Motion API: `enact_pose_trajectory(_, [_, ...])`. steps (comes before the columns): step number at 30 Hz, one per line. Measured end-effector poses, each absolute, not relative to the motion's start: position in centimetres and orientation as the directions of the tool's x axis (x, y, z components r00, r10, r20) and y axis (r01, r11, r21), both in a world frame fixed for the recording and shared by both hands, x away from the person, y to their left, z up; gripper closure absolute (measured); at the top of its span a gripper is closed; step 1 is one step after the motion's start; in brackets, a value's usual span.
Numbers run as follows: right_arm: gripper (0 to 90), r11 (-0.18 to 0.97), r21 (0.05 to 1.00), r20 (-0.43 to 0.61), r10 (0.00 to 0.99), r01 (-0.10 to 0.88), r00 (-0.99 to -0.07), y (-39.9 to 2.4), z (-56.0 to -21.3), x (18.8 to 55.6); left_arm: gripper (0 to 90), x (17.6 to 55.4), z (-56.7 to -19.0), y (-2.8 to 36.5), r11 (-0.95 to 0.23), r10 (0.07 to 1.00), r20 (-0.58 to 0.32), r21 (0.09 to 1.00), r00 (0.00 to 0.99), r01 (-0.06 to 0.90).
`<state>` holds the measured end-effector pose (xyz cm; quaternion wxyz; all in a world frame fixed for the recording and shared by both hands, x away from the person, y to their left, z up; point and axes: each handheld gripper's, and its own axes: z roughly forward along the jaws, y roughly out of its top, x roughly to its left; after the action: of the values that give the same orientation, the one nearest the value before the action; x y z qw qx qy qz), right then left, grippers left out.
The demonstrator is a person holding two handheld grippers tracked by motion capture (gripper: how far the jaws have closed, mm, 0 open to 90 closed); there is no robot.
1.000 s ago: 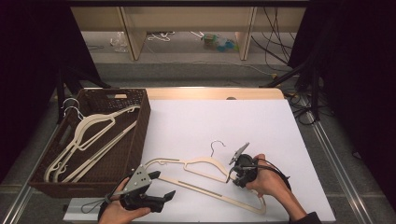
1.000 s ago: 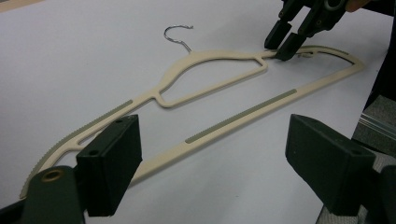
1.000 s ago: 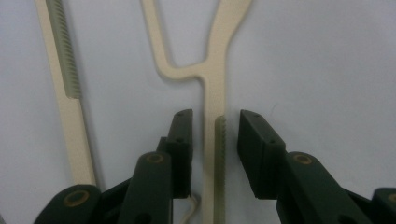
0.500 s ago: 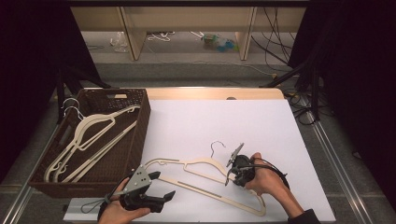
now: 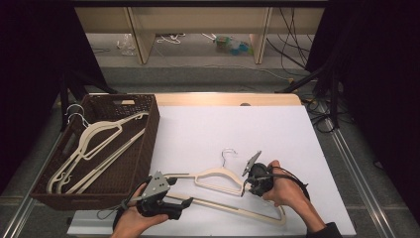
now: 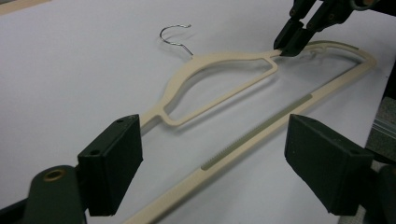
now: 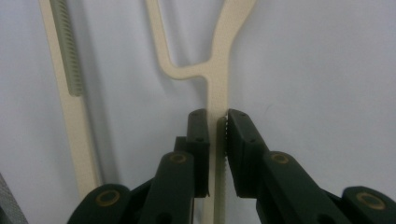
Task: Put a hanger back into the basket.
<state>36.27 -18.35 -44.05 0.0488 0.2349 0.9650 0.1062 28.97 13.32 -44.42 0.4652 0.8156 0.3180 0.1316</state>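
Observation:
A cream plastic hanger with a metal hook lies flat on the white table. My right gripper is shut on the hanger's right shoulder end; the thin arm runs between its closed jaws. A long cream bar with a ridged strip lies just in front of the hanger. My left gripper stands open at that bar's left end, and the bar passes between its wide-apart jaws without touching them. The right gripper also appears far off in the left gripper view.
A dark wicker basket stands at the table's left side with several cream hangers in it. The table's front edge runs just below both hands. Wooden shelving and loose cables lie beyond the table.
My right gripper has shifted a little to the left along the hanger's shoulder end. The left gripper and the hanger have stayed where they were.

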Motion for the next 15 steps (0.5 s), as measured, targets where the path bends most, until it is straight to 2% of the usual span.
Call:
enact_pose_trajectory(1, [80.3,0.865,0.243,-0.055,0.464,0.439,-0.884,-18.3,-43.9,36.1,20.6,29.7,-44.4,12.6,-0.362,0.65,-0.081,0.841,0.756,0.402])
enact_pose_trajectory(3, [80.3,0.867,0.24,-0.065,0.463,0.437,-0.884,-18.3,-43.4,35.9,28.3,30.5,-44.1,12.1,-0.364,0.654,-0.082,0.838,0.752,0.408])
enact_pose_trajectory(8, [80.3,0.871,0.267,-0.102,0.451,0.413,-0.886,-18.5,-42.2,35.1,23.5,32.4,-44.0,10.6,-0.387,0.645,-0.074,0.826,0.761,0.409])
enact_pose_trajectory(9, [80.3,0.874,0.268,-0.106,0.445,0.406,-0.889,-18.4,-42.1,35.0,22.7,33.5,-44.3,9.8,-0.439,0.628,-0.074,0.788,0.775,0.431])
enact_pose_trajectory(15, [80.3,0.878,0.27,-0.115,0.436,0.395,-0.892,-18.3,-41.8,34.6,24.5,35.8,-45.6,8.1,-0.48,0.64,-0.042,0.757,0.767,0.443])
